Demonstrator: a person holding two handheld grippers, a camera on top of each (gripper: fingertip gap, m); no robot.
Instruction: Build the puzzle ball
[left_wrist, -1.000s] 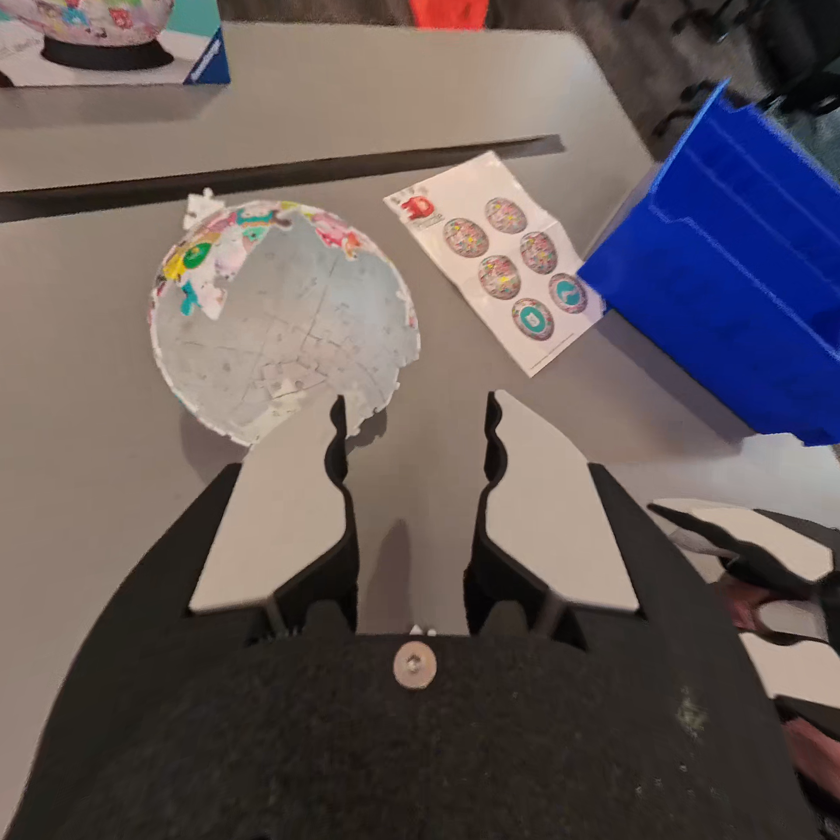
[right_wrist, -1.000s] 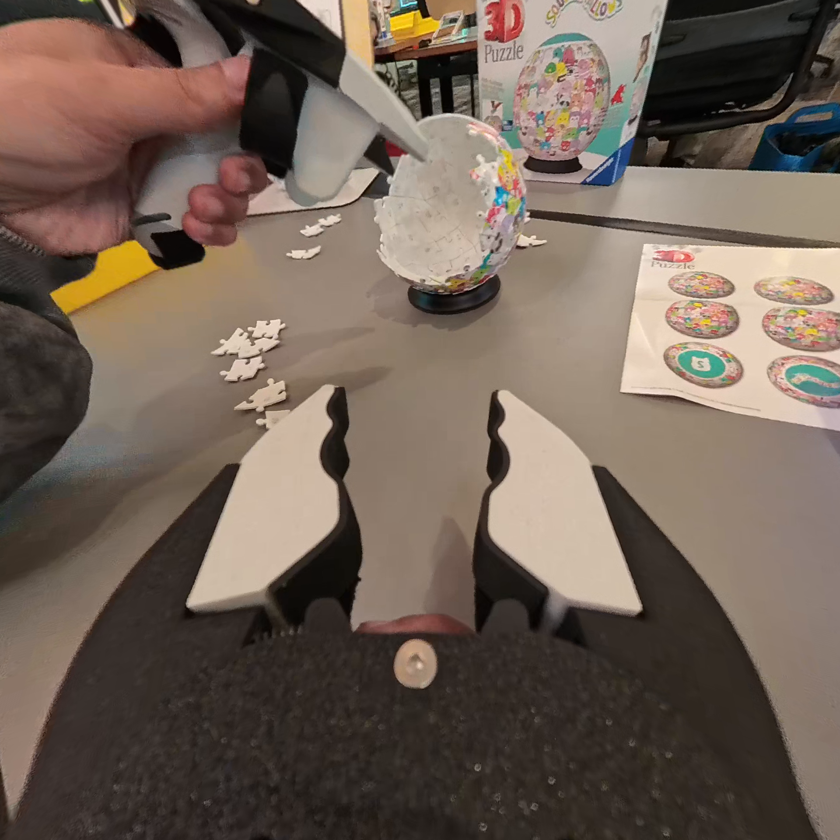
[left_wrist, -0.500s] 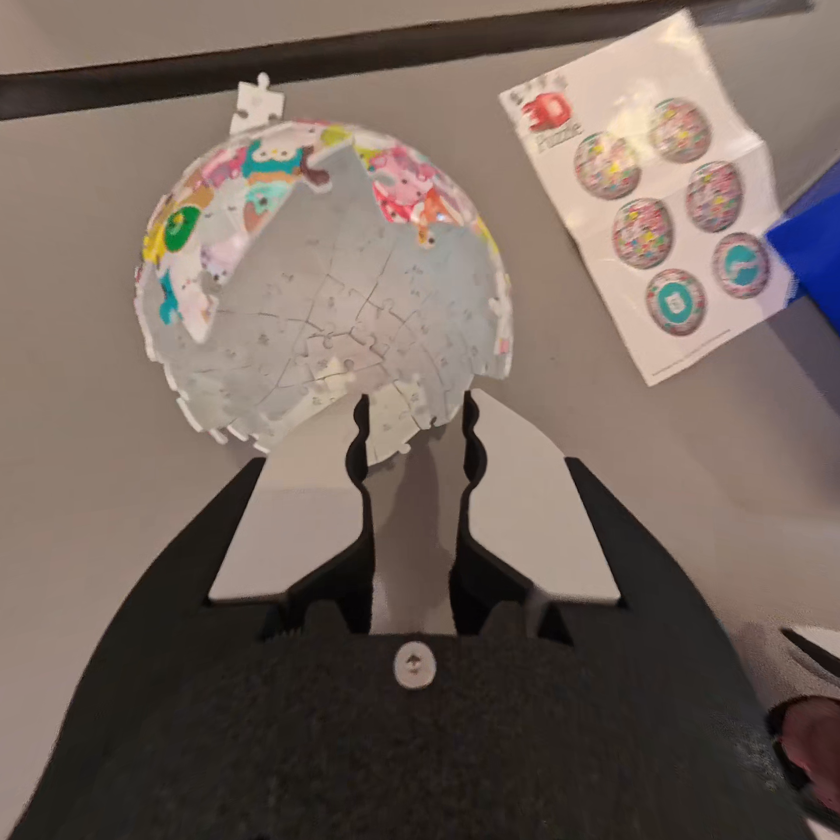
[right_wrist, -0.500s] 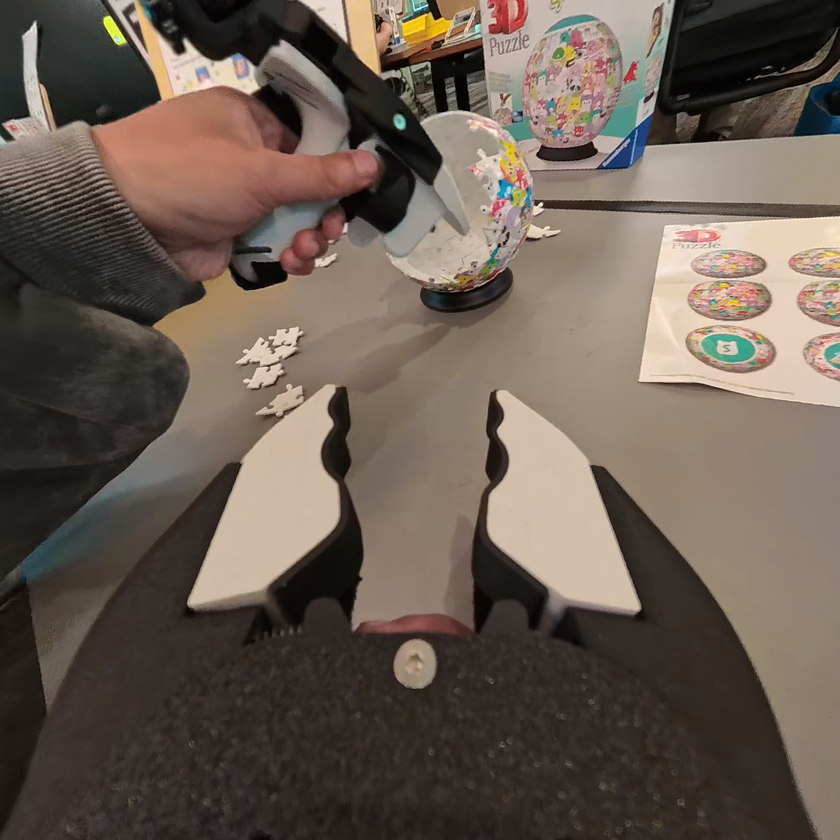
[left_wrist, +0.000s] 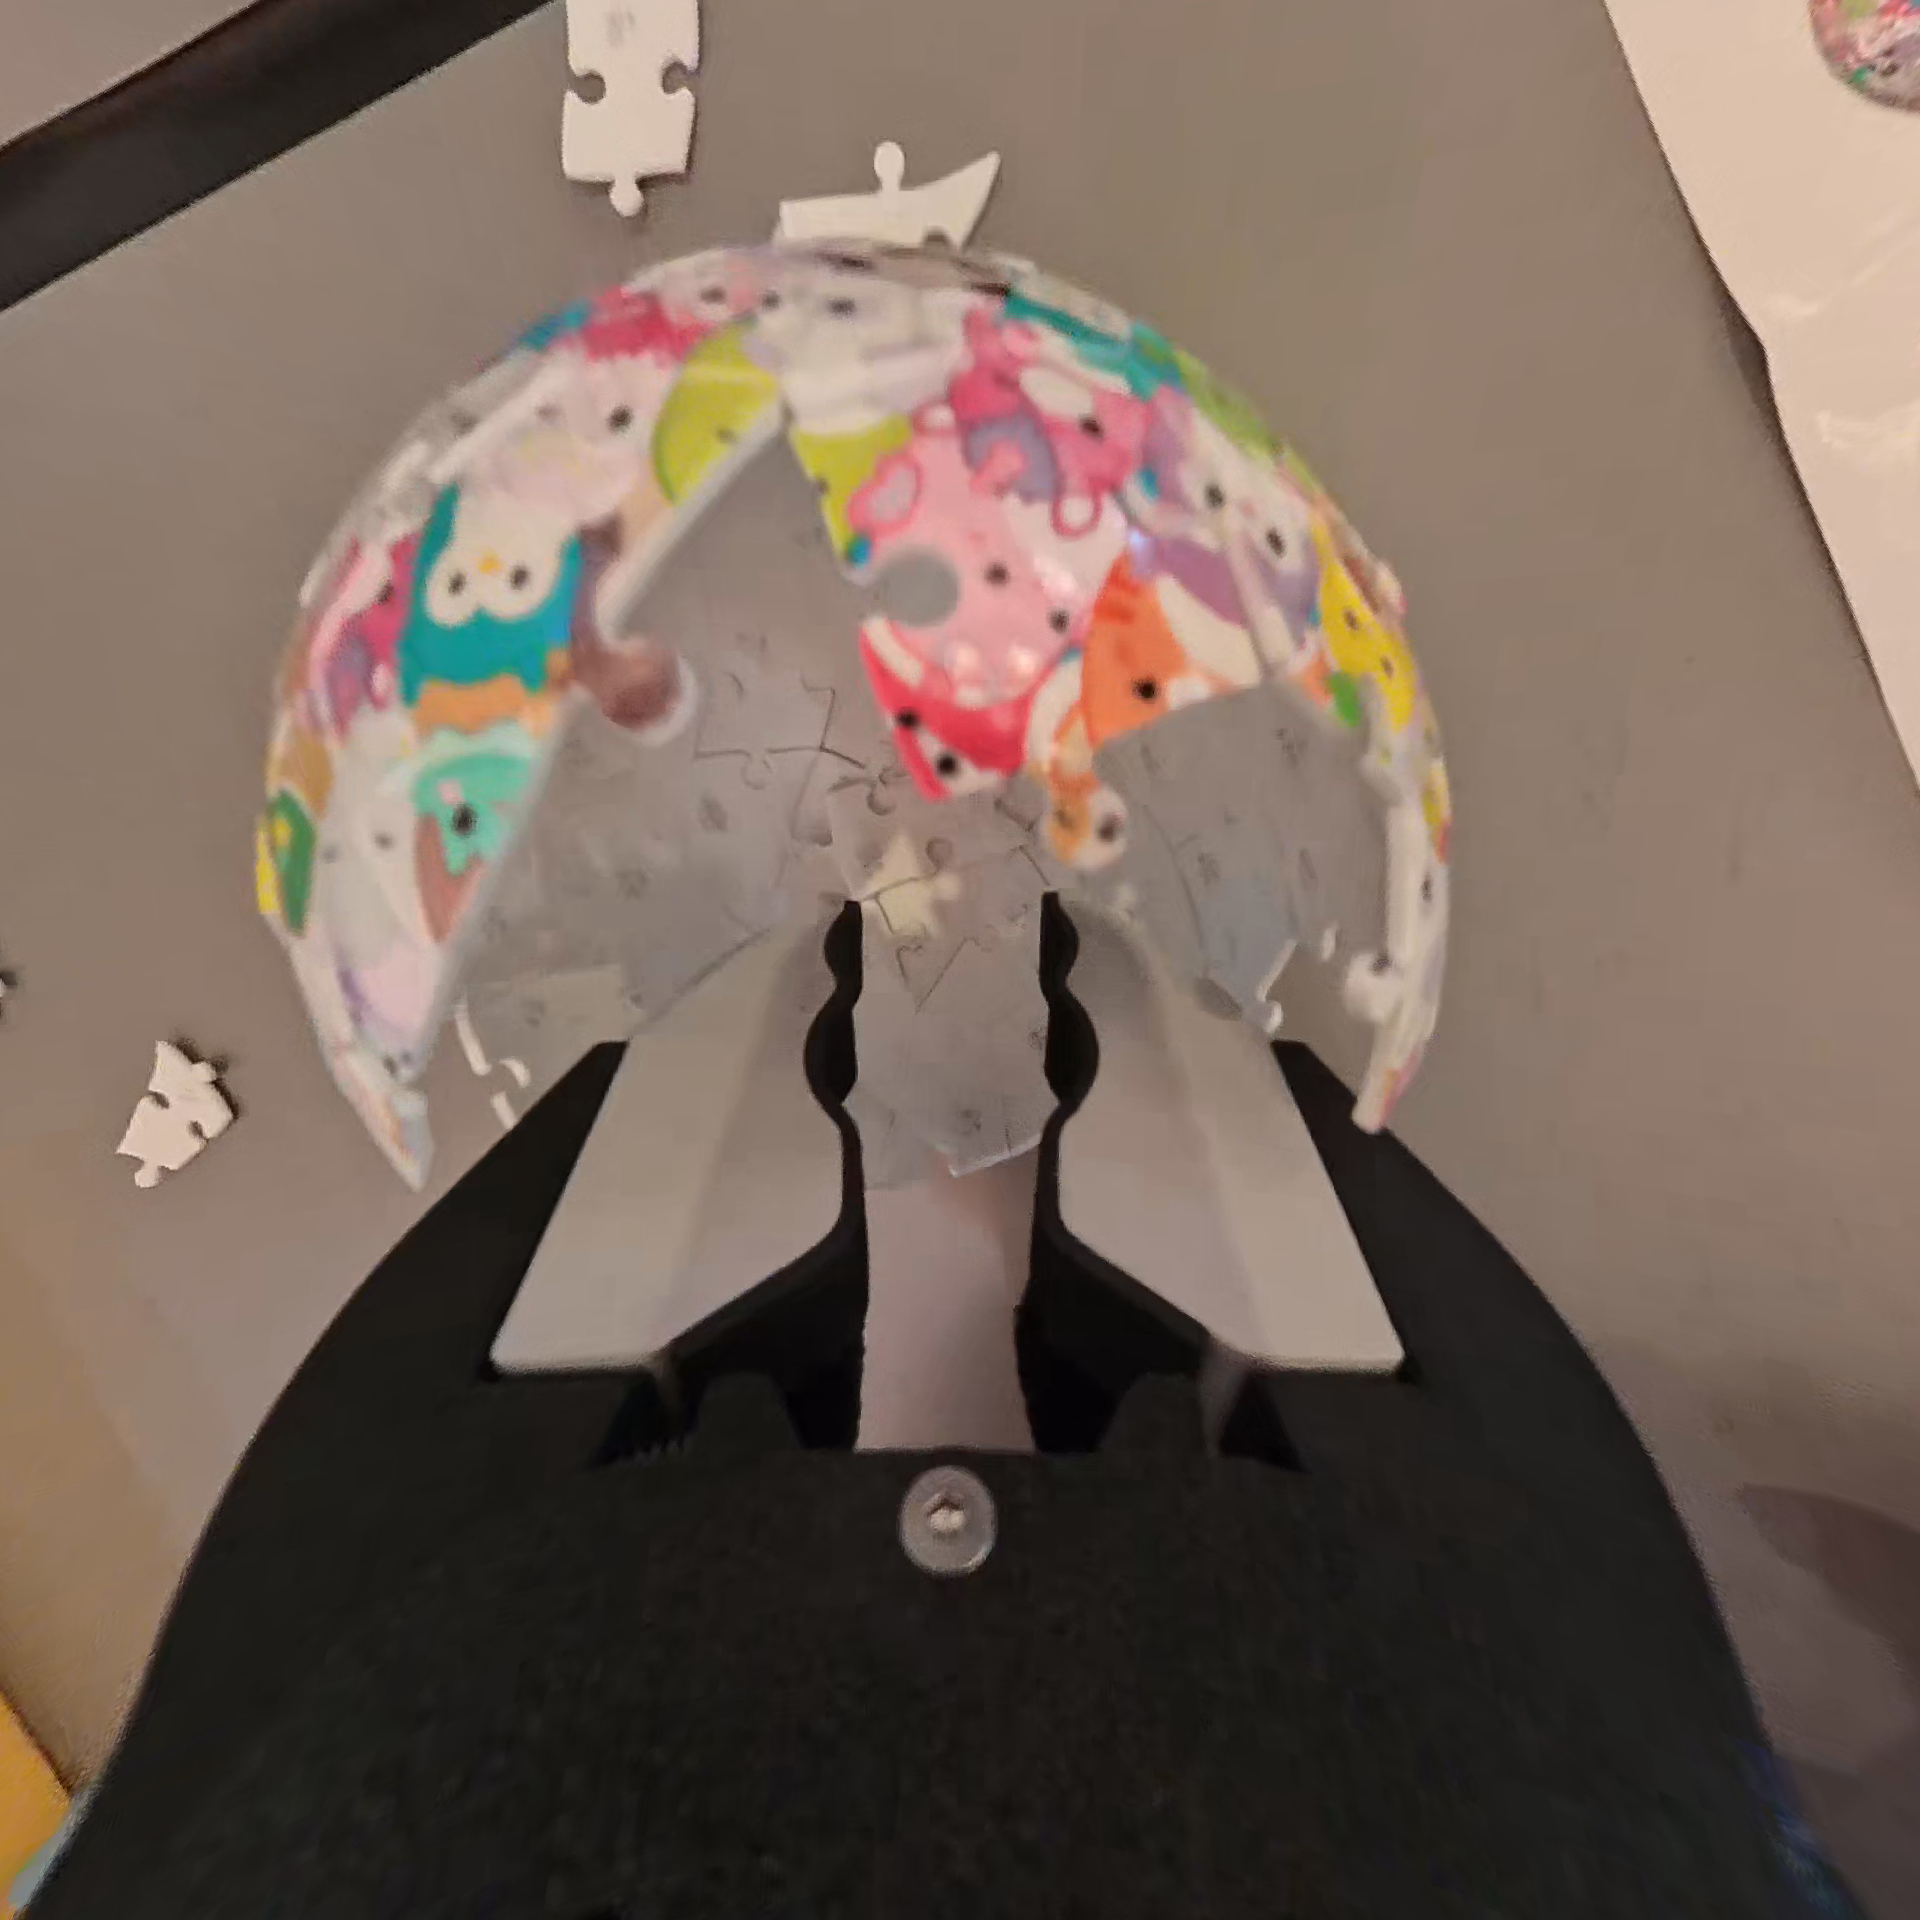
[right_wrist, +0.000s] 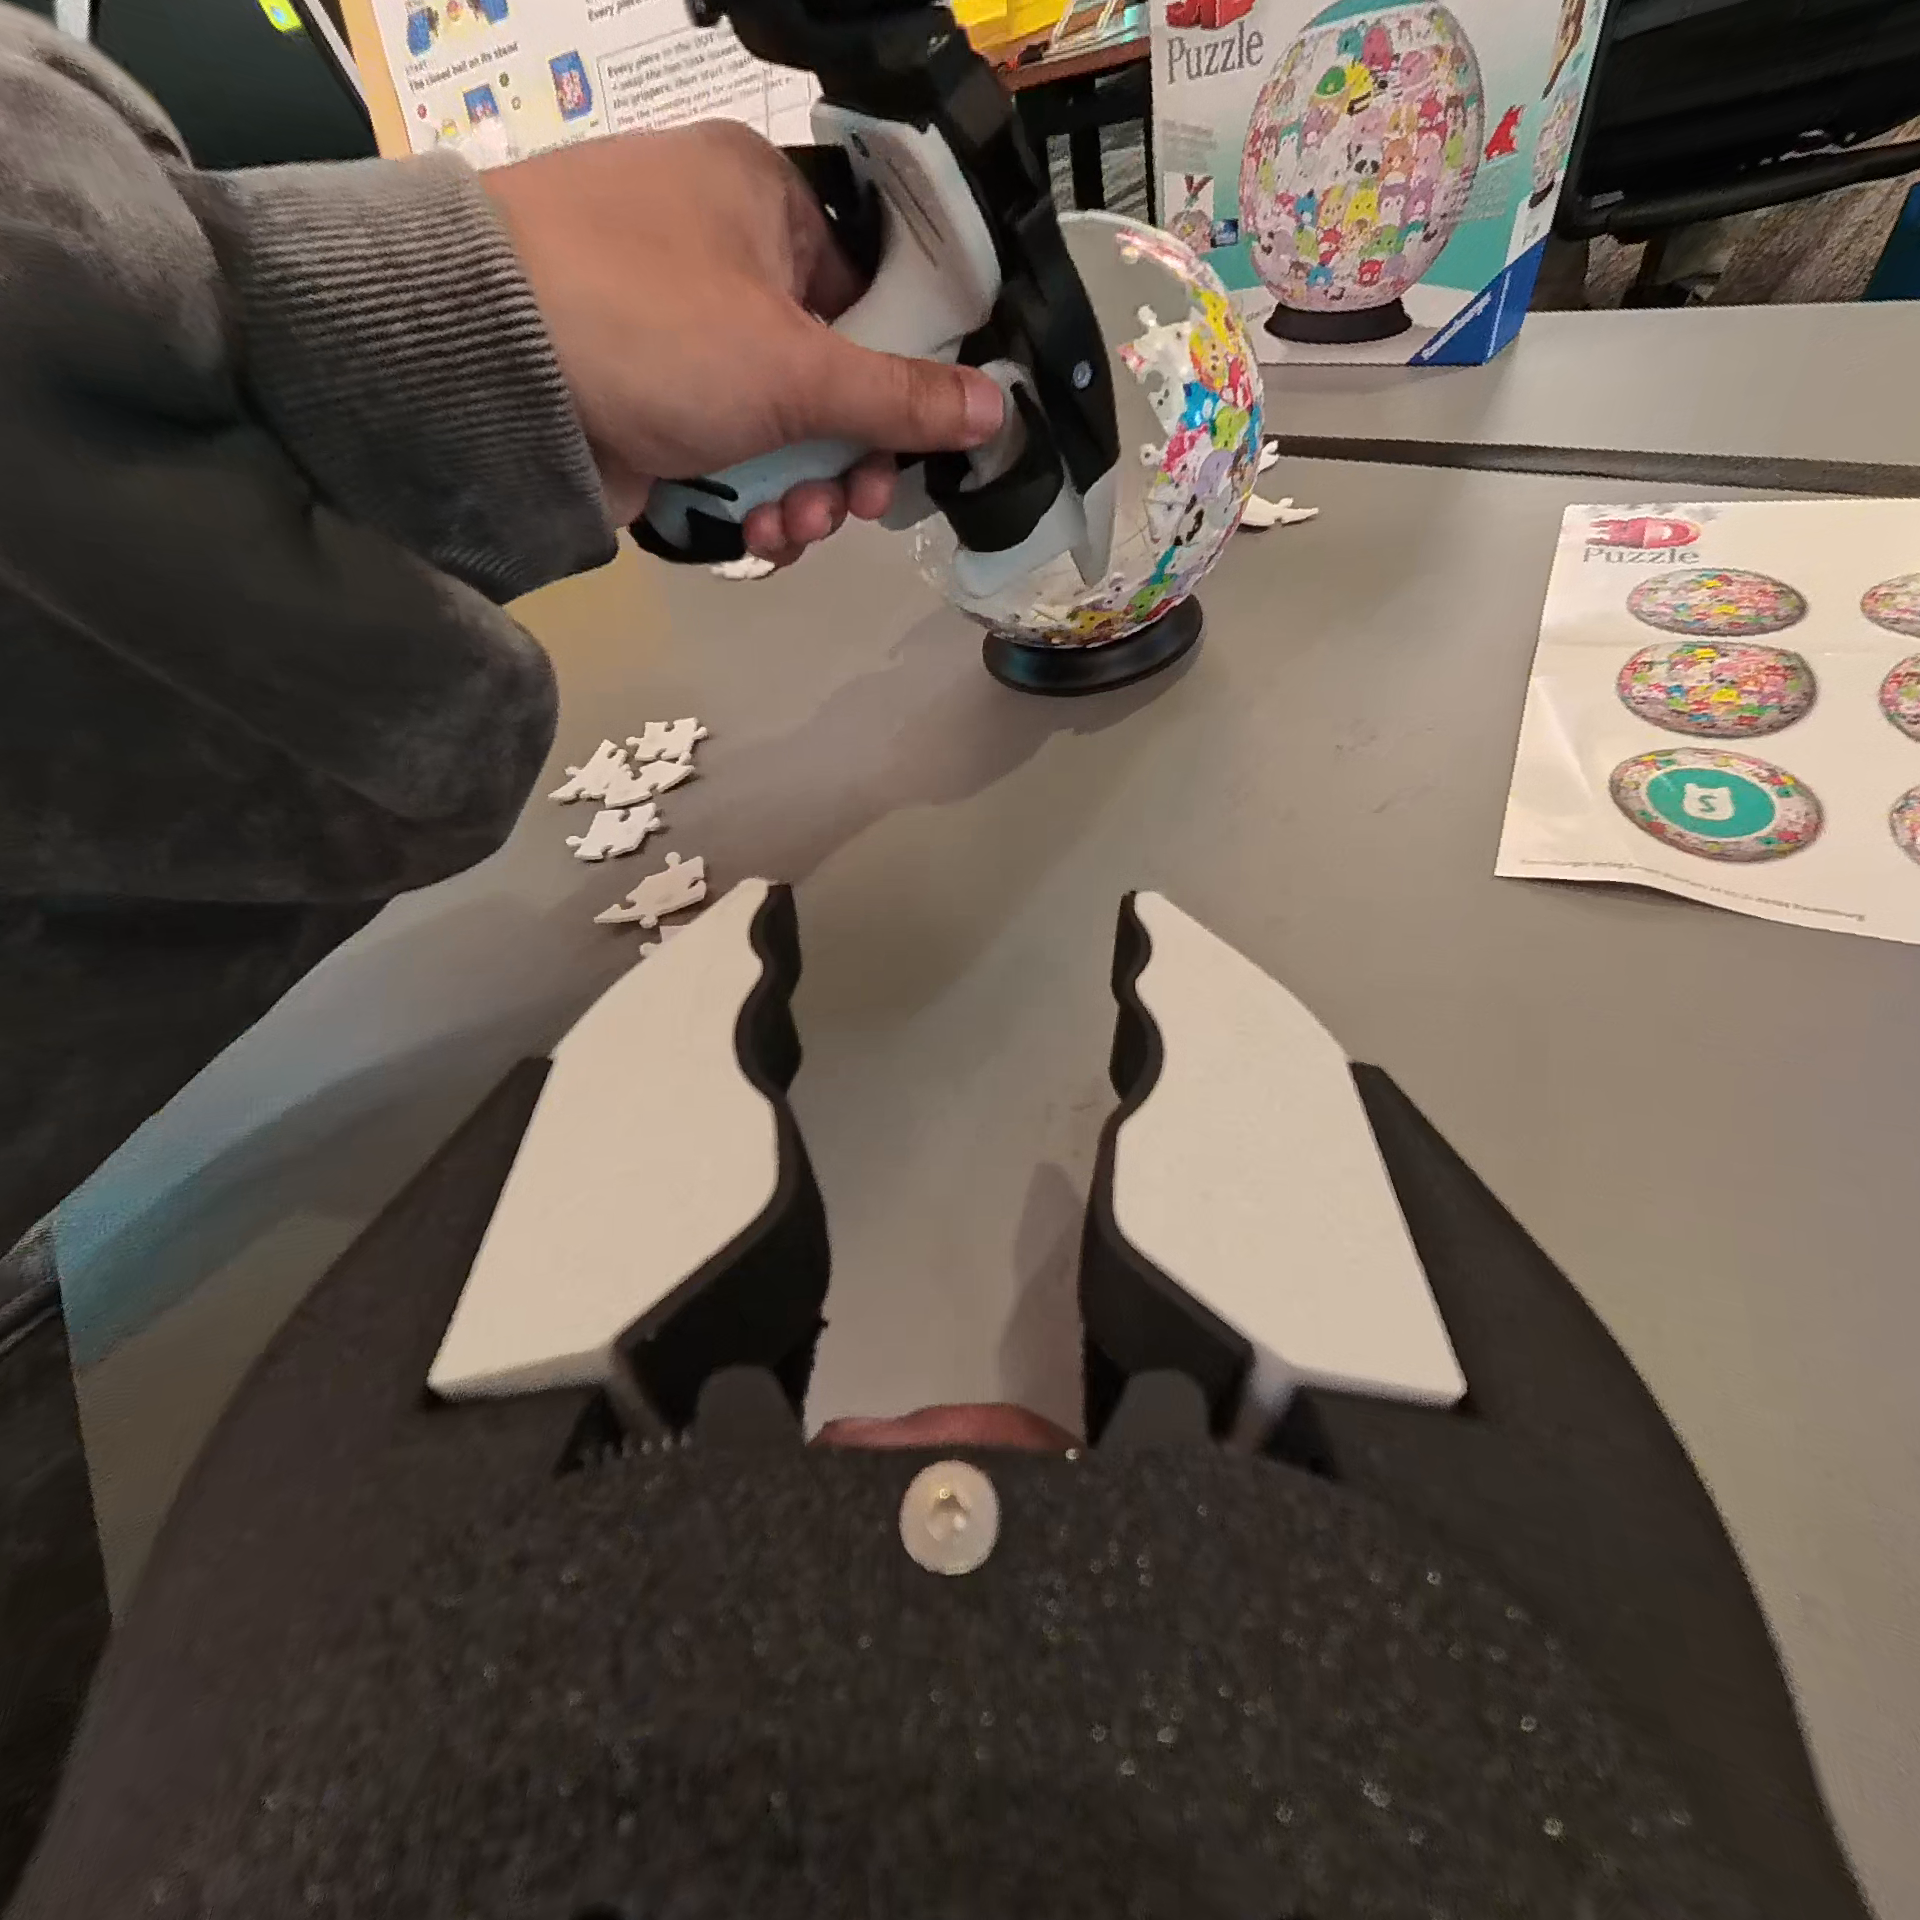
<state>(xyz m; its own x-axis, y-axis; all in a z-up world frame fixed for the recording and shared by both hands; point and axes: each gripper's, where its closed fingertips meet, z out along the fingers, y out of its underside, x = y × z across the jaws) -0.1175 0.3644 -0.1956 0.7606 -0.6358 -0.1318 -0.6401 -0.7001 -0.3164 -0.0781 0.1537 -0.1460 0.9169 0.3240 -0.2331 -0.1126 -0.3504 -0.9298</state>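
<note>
The partly built puzzle ball (left_wrist: 499, 582) is an open shell, coloured outside and white inside, on a black stand (right_wrist: 1091, 655); it also shows in the right wrist view (right_wrist: 1205, 436). My left gripper (left_wrist: 948, 914) reaches into the shell's open side, its tips against the white inner wall. Its jaws are narrowed with a gap and I see no loose piece between them. In the right wrist view the left gripper (right_wrist: 1081, 561) points down into the shell. My right gripper (right_wrist: 951, 914) is open and empty, low over the table in front of the ball.
Loose white pieces (right_wrist: 634, 779) lie left of the right gripper; others (left_wrist: 629, 99) lie behind and left (left_wrist: 171, 1112) of the ball. An instruction sheet (right_wrist: 1714, 707) lies at the right. The puzzle box (right_wrist: 1351, 156) stands behind. A sleeved arm (right_wrist: 312, 520) crosses the left. The gap from one gripper's tips to the other's is roughly 20 cm.
The left gripper has moved forward and down into the shell and its jaws have narrowed. The right gripper has barely moved and stays open.
</note>
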